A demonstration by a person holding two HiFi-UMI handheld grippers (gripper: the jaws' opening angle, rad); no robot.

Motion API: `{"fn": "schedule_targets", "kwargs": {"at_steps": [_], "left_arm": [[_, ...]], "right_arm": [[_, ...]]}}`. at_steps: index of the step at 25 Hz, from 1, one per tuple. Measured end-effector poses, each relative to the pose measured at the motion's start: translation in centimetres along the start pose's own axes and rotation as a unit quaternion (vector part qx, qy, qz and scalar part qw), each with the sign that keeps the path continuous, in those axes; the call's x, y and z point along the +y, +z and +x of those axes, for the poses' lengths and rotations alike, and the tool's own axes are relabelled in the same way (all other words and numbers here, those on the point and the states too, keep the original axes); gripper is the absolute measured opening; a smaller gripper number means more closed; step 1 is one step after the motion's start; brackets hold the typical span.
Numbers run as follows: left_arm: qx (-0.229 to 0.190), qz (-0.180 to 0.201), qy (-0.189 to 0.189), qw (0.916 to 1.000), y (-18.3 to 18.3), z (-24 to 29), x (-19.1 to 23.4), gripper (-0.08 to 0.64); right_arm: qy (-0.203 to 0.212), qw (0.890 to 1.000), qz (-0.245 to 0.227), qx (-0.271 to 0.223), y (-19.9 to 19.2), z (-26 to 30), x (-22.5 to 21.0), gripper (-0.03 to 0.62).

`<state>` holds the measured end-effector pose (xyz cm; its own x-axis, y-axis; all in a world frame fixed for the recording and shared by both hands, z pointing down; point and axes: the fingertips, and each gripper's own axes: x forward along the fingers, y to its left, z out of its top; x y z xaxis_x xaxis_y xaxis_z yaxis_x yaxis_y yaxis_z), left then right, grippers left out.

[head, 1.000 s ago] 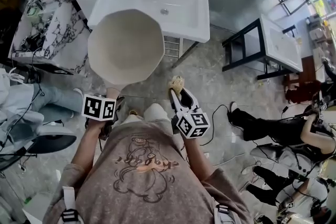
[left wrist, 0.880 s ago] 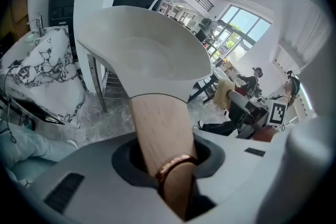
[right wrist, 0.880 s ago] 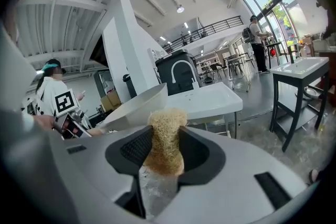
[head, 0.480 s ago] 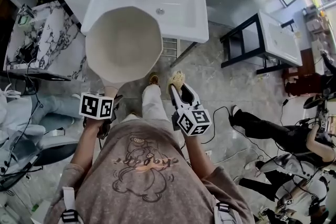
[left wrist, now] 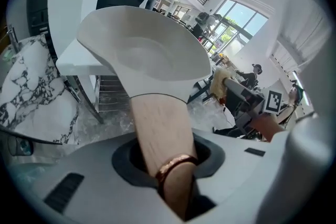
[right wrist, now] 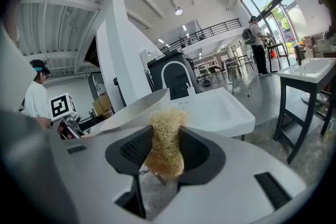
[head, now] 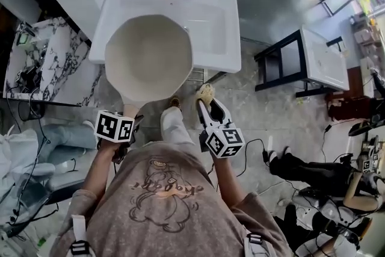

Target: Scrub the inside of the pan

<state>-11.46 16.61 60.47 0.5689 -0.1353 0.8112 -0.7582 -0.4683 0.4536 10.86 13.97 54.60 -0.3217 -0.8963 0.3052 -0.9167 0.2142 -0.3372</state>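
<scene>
The pan [head: 148, 57] is showing upper left of centre in the head view, its pale inside facing up at me. It is overlapping the front left part of the white sink [head: 231, 39] in the picture.

Its long axis is running from the bowl down the frame to the wooden handle [head: 129, 108], which is pointing toward my body at the lower left. My left gripper [head: 128, 119] is clamping that handle. In the left gripper view the jaws are pressing on both sides of the wood at the copper ring [left wrist: 170, 165].

My right gripper [head: 206, 106] is pinching a straw-coloured scrubber [head: 204, 93], the wad standing up out of the jaws. It is hovering just right of and below the pan's rim in the head view, apart from the pan, tips pointing up the frame.

So the pan's inside is lying up and to the left of the scrubber. I am judging that the next move calls for carrying the scrubber up-left over the near rim and down into the bowl.
</scene>
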Motion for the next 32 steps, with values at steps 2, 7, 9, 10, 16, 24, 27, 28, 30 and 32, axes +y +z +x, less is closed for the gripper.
{"fn": "schedule_targets", "kwargs": {"at_steps": [2,7,9,10,16,24,27,28,30,32], "left_arm": [[0.007,0.005,0.0,1.0,1.8,0.6,0.2,0.124],[0.021,0.004,-0.005,0.9998,5.9,1.7,0.3,0.124],[0.025,0.005,-0.005,0.9997,7.4,2.0,0.1,0.124],[0.027,0.005,-0.006,0.9996,8.1,2.2,0.0,0.124],[0.035,0.004,-0.009,0.9993,11.5,3.3,-0.5,0.124],[0.05,0.036,-0.004,0.9981,15.0,4.3,1.1,0.124],[0.06,0.05,-0.005,0.9969,15.7,4.1,2.1,0.124],[0.064,0.054,-0.007,0.9965,15.9,4.0,2.4,0.124],[0.073,0.064,-0.011,0.9952,16.1,3.8,2.8,0.124],[0.081,0.081,-0.012,0.9933,16.5,3.8,3.3,0.124]], "right_arm": [[0.001,1.0,0.002,0.001,1.2,1.5,-1.1,0.173],[0.011,1.0,-0.003,0.004,4.7,5.2,-3.5,0.173],[0.018,1.0,-0.006,0.005,6.1,6.5,-4.5,0.173],[0.022,1.0,-0.008,0.006,6.7,7.1,-5.0,0.173],[0.042,0.999,-0.01,0.014,9.3,10.3,-8.5,0.173],[0.039,0.999,-0.015,0.02,10.3,12.7,-10.3,0.173],[0.031,0.999,-0.017,0.023,10.3,13.2,-10.0,0.173],[0.027,0.999,-0.018,0.023,10.4,13.3,-9.9,0.173],[0.018,0.999,-0.017,0.02,10.6,13.1,-9.9,0.173],[0.011,1.0,-0.018,0.012,11.1,13.0,-9.7,0.173]]}}
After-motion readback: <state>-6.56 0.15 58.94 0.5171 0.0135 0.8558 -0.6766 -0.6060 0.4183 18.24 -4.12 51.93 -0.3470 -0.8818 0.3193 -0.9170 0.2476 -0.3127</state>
